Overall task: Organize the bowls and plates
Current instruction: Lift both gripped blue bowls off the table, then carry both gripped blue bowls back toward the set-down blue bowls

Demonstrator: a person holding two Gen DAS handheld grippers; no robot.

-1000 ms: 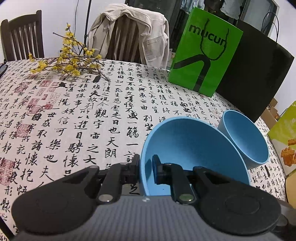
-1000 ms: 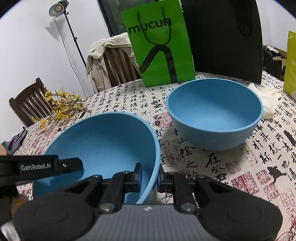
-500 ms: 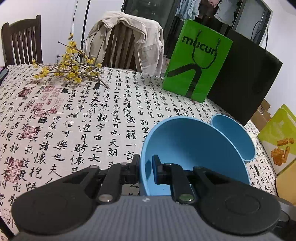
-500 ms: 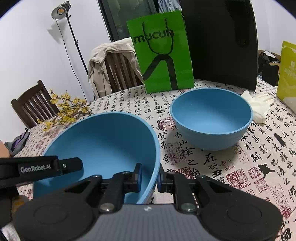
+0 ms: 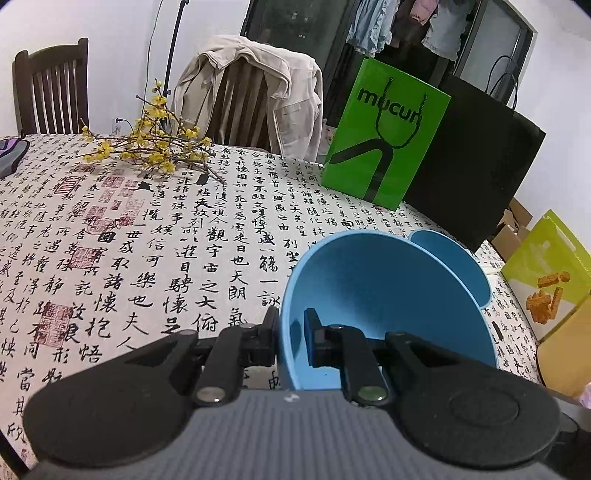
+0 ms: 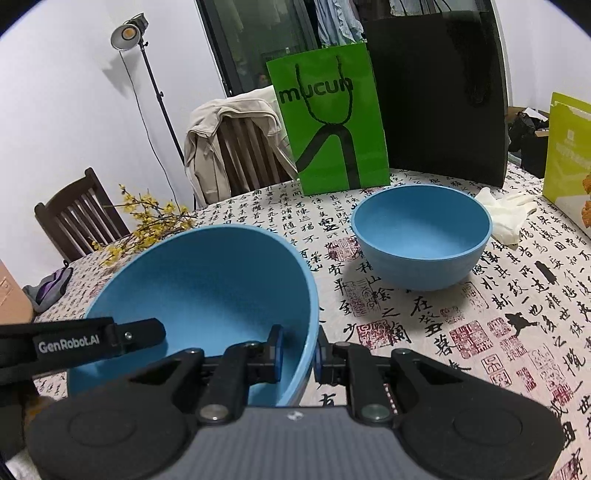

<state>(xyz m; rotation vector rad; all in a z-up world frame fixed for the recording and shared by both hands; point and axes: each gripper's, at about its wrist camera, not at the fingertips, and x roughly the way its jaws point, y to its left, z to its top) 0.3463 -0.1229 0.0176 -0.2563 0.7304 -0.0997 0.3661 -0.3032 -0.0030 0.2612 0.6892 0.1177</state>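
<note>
Between both claws hangs a plain matte blue bowl (image 6: pixel 207 280), left claw (image 5: pixel 291 341) and right claw (image 6: pixel 298 350) each pinching its rim; only the right view fully shows the second bowl (image 6: pixel 421 236).

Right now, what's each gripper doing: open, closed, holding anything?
Left gripper: closed on the near blue bowl's rim.
Right gripper: closed on the same bowl's opposite rim.

We are in a home dining room — dark wooden slatted chairs (image 5: pixel 51 86), a calligraphy-printed tablecloth (image 5: pixel 110 266), laundry hanging behind glass doors (image 5: pixel 373 26).
</note>
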